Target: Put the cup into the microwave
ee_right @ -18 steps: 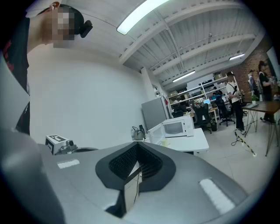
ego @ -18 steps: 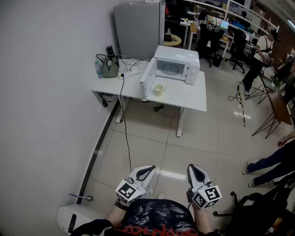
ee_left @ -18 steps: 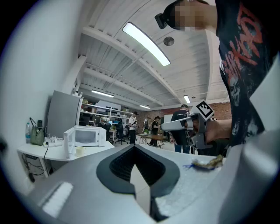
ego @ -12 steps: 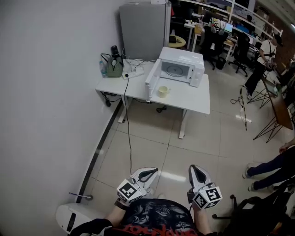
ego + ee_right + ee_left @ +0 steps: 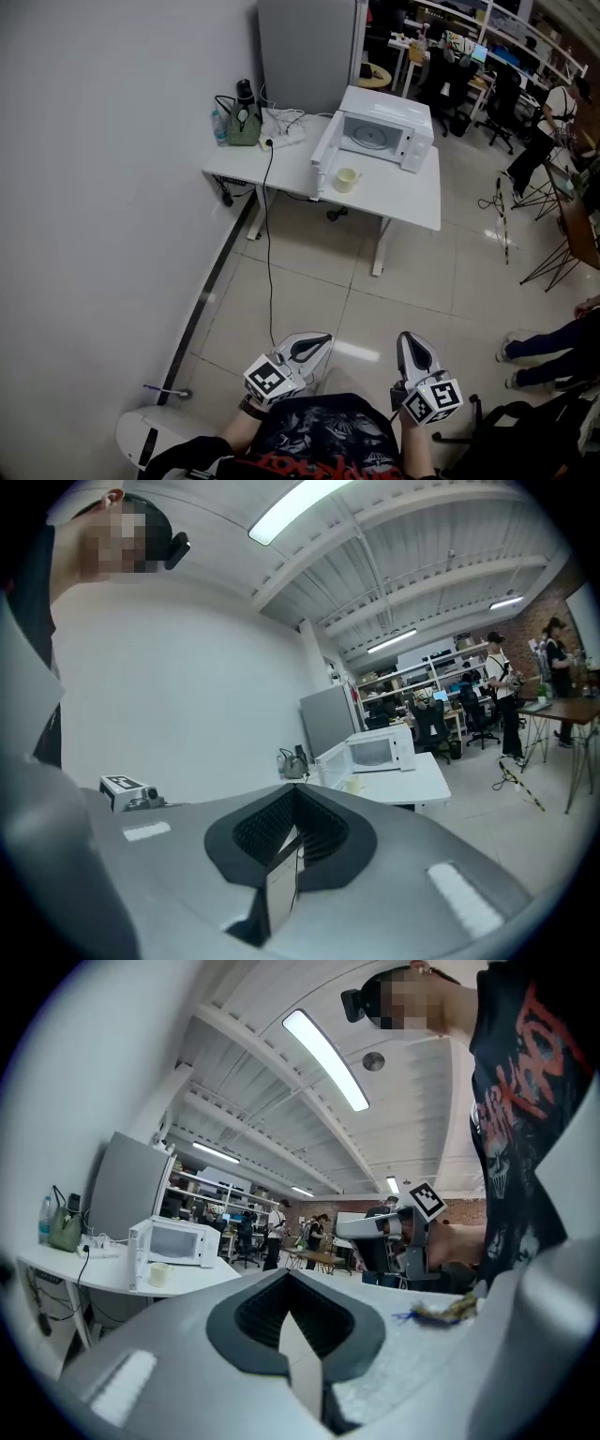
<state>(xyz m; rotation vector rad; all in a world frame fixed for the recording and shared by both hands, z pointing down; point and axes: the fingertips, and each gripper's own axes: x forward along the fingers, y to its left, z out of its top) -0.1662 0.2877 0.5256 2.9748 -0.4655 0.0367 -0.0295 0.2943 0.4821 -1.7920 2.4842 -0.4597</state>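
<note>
A pale yellow cup (image 5: 346,178) stands on the white table (image 5: 403,199) in front of the white microwave (image 5: 386,129), whose door (image 5: 324,155) hangs open to the left. The cup (image 5: 159,1274) and microwave (image 5: 180,1242) show small and far off in the left gripper view, and the microwave (image 5: 377,750) likewise in the right gripper view. Both grippers are held close to the person's body, far from the table. My left gripper (image 5: 313,346) is shut with nothing in it. My right gripper (image 5: 413,349) is shut and empty too.
A grey cabinet (image 5: 306,52) stands behind the table by the wall. A green bag (image 5: 243,128), a bottle and a power strip with cables lie on the table's left end. Office chairs, desks and people are at the right; a black stand (image 5: 561,251) leans there.
The table with the microwave and cup has shifted right and down in the head view as the person comes nearer. Both grippers stay shut near the body.
</note>
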